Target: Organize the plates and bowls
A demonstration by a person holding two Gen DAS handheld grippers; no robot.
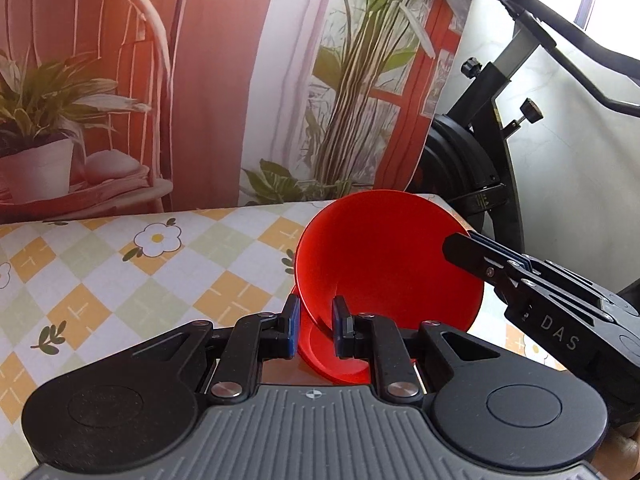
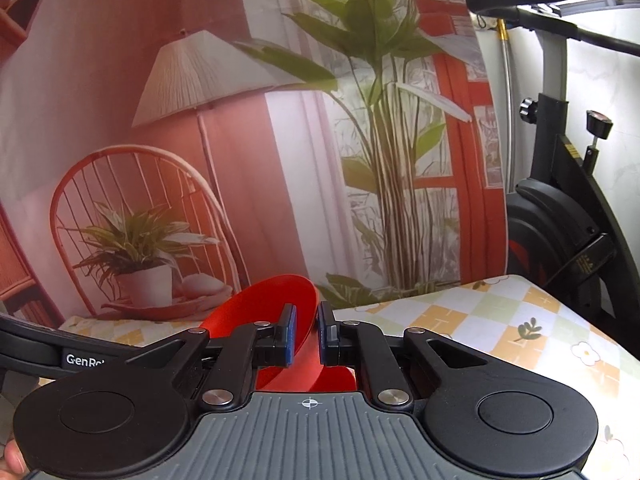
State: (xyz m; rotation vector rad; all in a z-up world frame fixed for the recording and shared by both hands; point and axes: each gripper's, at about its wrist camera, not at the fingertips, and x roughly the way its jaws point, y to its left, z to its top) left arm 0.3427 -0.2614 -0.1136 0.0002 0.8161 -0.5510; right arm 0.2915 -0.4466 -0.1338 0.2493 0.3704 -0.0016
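Note:
A red bowl [image 1: 384,260] hangs tilted above the table, its opening turned toward the left wrist camera. My left gripper [image 1: 316,326] is shut on its lower left rim, one finger inside and one outside. My right gripper [image 1: 456,242] comes in from the right and is shut on the bowl's right rim. In the right wrist view the bowl [image 2: 260,308] rises between that gripper's [image 2: 308,334] blue pads. The left gripper's arm [image 2: 80,356] crosses at the left. A second red piece [image 1: 336,364] shows just under the bowl; I cannot tell whether it is a plate or another bowl.
The table wears a checkered cloth [image 1: 120,280] with yellow squares and white flowers. A printed backdrop [image 1: 200,80] of a chair and plants stands along its far edge. A black exercise bike [image 1: 492,140] stands beyond the table's right corner. A person's fingertip [image 2: 12,460] shows at the bottom left.

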